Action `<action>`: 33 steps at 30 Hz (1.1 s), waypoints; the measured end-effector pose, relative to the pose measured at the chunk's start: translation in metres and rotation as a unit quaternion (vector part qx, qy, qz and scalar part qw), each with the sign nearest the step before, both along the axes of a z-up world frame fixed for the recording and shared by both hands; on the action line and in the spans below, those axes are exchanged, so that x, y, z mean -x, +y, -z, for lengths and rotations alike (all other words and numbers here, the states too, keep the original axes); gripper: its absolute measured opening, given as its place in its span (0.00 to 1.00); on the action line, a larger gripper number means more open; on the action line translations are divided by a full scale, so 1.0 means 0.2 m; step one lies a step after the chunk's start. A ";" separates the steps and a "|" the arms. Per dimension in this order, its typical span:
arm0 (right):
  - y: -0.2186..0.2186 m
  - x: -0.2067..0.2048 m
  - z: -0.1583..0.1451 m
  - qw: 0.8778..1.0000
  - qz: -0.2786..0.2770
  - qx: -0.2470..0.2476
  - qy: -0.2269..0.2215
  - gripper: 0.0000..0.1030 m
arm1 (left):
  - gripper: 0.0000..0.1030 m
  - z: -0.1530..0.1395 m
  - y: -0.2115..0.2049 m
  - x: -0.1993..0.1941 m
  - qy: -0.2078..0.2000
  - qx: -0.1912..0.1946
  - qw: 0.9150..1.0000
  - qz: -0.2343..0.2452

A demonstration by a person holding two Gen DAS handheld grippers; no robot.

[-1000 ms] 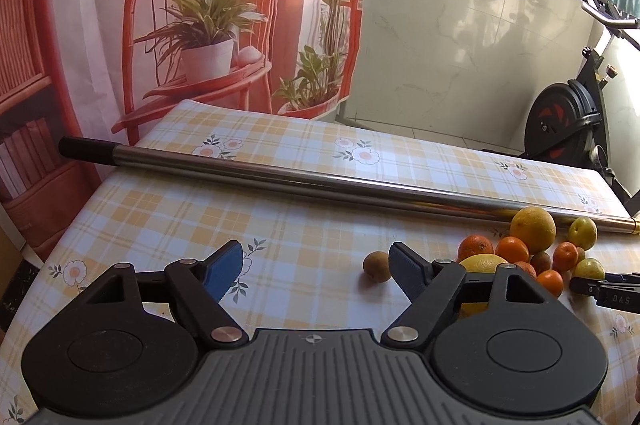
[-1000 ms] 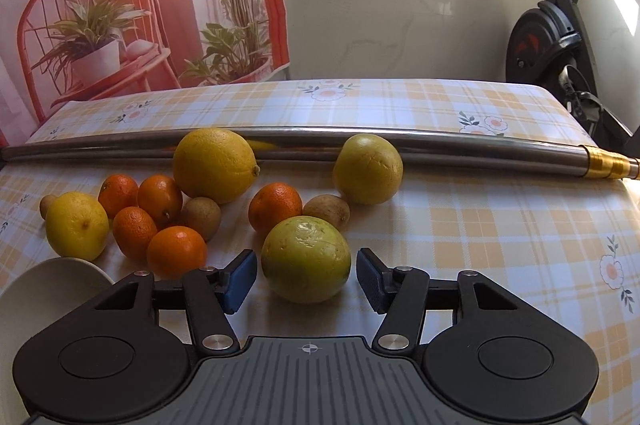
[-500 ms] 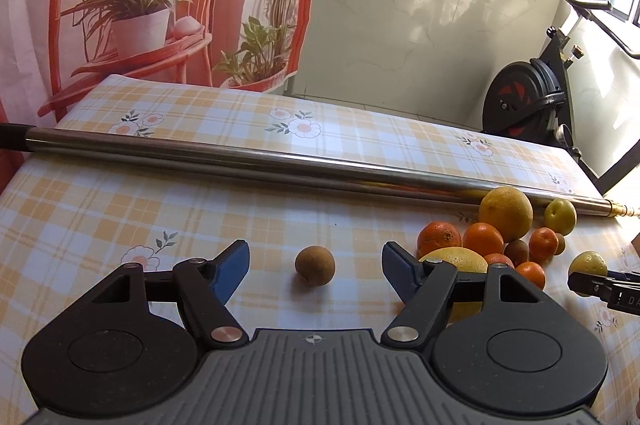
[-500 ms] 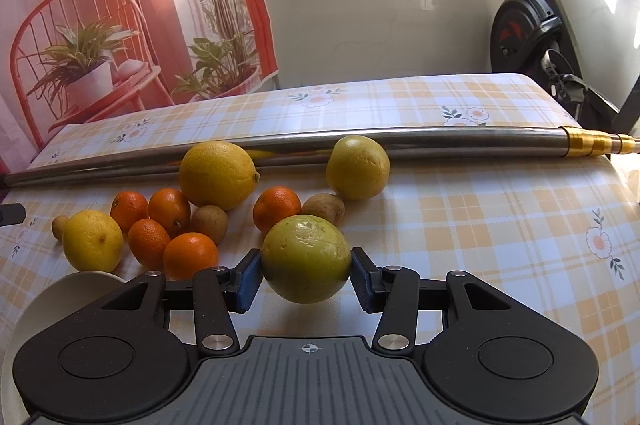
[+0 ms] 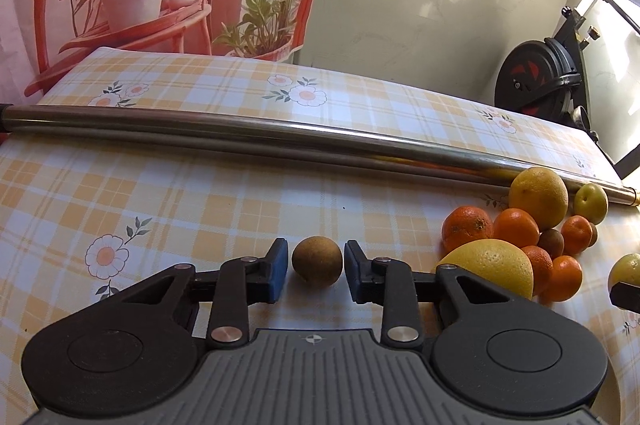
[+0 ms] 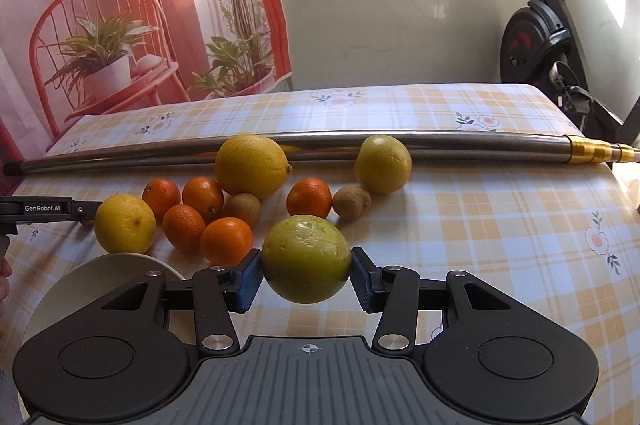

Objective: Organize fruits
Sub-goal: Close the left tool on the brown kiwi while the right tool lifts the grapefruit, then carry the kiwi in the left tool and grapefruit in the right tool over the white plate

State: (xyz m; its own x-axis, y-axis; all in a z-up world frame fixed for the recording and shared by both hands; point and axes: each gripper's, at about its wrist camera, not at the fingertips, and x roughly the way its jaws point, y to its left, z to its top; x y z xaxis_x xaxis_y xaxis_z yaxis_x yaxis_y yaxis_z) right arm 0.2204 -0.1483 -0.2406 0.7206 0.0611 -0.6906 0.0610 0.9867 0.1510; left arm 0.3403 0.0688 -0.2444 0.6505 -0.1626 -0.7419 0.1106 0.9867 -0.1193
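In the left wrist view, the left gripper (image 5: 316,267) has come down to the small brown fruit (image 5: 317,260), which lies alone on the counter (image 5: 200,201), well apart from the pile. One second ago its jaws were spread wide with the fruit off to the side. They have just been closing, and now they stand close on both sides of the fruit: the right pad seems to touch it, while a thin gap may remain at the left pad. I judge that the pinch is only now complete, and the fruit is not yet lifted.

In the right wrist view, the right gripper (image 6: 306,267) pinches the green-yellow fruit (image 6: 306,259) between its jaws. Before, this fruit rested between open jaws; now it appears to be raised a little above the cloth.

Behind it the oranges (image 6: 226,239), lemons (image 6: 125,224) and brown fruits (image 6: 352,202) stay in their places before the metal pole (image 6: 460,141). A white plate (image 6: 100,273) waits at the near left, probably the destination.
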 end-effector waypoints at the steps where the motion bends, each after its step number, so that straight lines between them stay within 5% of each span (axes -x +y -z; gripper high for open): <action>1: 0.00 0.00 0.00 1.000 -0.001 0.000 0.000 0.42 | 0.27 0.00 0.00 0.00 0.001 0.002 1.000 0.002; 19: 0.11 0.12 -0.08 1.000 -0.029 0.002 -0.001 0.42 | 0.27 -0.22 -0.07 0.44 -0.040 0.027 0.996 0.076; 33: 0.26 0.24 -0.11 0.995 -0.093 0.013 0.019 0.42 | 0.27 -0.14 -0.18 0.66 -0.019 0.004 0.992 0.127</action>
State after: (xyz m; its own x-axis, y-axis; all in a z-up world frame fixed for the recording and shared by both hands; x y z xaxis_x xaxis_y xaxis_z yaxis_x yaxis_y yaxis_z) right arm 0.1725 -0.0961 -0.2180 0.6716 0.1728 -0.7205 -0.1170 0.9850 0.1272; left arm 0.2074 0.0334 -0.2158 0.6152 -0.3305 -0.7158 0.3596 0.9256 -0.1183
